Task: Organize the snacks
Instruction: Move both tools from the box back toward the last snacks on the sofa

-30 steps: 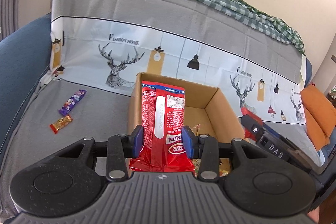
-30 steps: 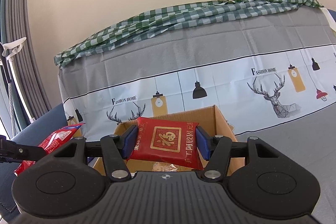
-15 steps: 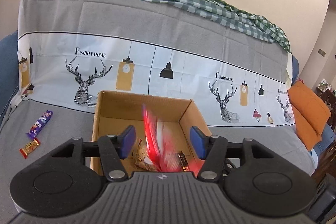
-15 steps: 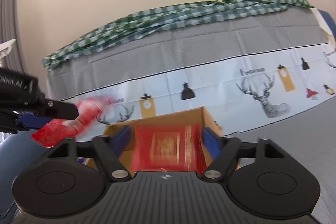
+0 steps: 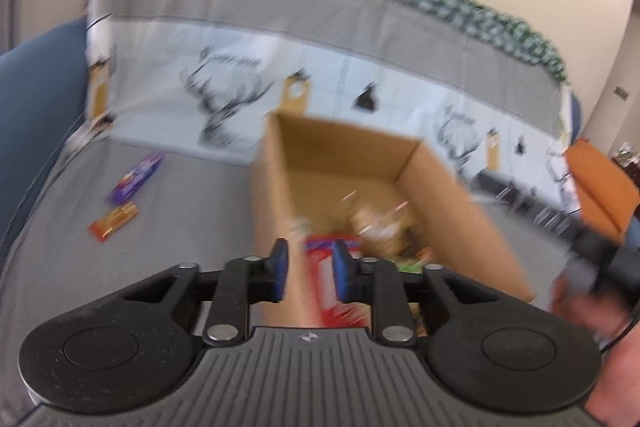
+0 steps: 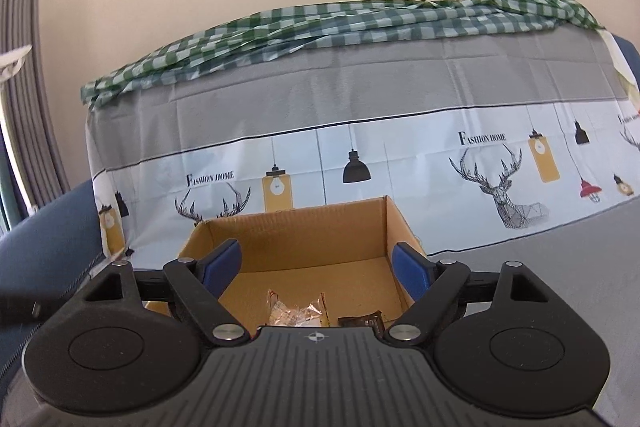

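The left gripper (image 5: pixel 307 269), jaws just closed narrow and empty, hovers at the near left wall of the open brown cardboard box (image 5: pixel 452 195), with the purple snack bar (image 5: pixel 136 178) and orange one (image 5: pixel 113 223) lying slantwise at centre left, nearer it than the spread, empty right gripper (image 6: pixel 316 269).

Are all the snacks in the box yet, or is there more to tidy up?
Nearly. Wrapped snacks and a red packet lie in the cardboard box. Nothing is in hand: the right hand-held gripper has just been opening and is empty; the left hand-held gripper has just been closing, gripping nothing as far as the blur shows. Left to do: the purple bar and orange bar on the sofa seat.
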{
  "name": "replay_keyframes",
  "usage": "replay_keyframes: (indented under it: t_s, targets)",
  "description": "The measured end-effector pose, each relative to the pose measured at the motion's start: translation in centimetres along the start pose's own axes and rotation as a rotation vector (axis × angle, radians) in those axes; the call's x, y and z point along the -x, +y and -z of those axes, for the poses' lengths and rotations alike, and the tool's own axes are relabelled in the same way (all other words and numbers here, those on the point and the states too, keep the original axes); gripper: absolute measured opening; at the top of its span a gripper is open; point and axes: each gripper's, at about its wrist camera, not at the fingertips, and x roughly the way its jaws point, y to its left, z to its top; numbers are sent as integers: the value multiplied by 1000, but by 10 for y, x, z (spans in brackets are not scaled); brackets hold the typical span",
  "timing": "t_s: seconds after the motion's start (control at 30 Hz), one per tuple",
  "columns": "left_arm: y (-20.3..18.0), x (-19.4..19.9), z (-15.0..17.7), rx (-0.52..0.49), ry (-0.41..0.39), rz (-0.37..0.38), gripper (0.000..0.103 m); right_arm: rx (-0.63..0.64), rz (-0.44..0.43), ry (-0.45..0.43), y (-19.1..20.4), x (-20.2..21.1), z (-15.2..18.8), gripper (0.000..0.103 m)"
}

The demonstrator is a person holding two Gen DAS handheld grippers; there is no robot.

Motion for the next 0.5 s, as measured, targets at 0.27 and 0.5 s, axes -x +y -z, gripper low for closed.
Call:
replay_keyframes:
  t_s: [0.27, 0.5]
  targets:
    - [74, 10, 19, -56, -63, -55, 18, 26, -78, 55, 17, -4, 6, 44]
    - [125, -9, 39, -35, -94, -54, 18, -35, -79, 90, 21, -2, 10, 40]
